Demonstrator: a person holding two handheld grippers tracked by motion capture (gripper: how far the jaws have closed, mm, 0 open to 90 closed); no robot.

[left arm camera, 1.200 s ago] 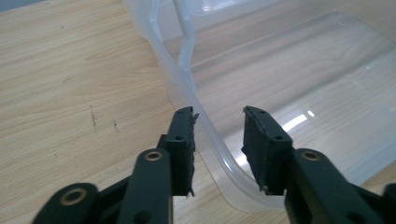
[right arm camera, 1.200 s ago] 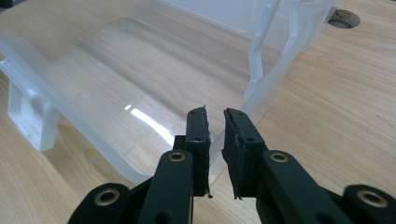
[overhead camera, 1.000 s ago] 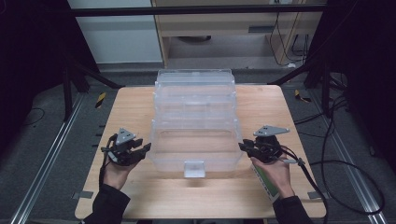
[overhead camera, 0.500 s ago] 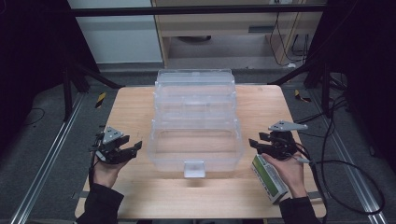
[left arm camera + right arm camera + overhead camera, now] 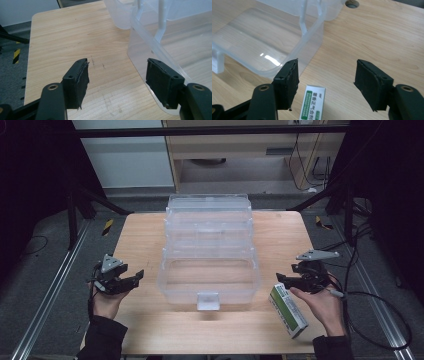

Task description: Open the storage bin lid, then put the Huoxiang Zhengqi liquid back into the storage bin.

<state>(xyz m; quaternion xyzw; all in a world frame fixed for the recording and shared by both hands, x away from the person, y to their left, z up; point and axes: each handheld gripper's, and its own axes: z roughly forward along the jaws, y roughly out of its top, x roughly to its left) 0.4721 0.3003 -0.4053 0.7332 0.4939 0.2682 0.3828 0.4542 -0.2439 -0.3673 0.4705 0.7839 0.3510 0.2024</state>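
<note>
A clear plastic tiered box [image 5: 209, 255] stands spread out in the middle of the wooden table [image 5: 145, 230]. My left gripper [image 5: 136, 277] is off the box's left side, apart from it. Its jaws have just been opening and have nothing between them. In the left gripper view the gripper [image 5: 117, 75] points at bare table, with the box wall [image 5: 150, 37] beside its right jaw. My right gripper [image 5: 280, 281] hangs off the box's right side, its jaws also just opened and empty. Below the right gripper [image 5: 327, 75] lies a green and white carton [image 5: 312, 105], also at the table's right front [image 5: 288, 311].
Black frame posts stand at the table's back corners, and metal rails [image 5: 45, 295] run along the floor on both sides. A cable [image 5: 380, 320] trails from the right gripper. A round hole [image 5: 351, 3] sits in the tabletop beyond the box.
Both grippers have drawn outward from the box's sides, the left one leftward and the right one rightward, and their jaws have spread. The carton now shows beneath the right hand.
</note>
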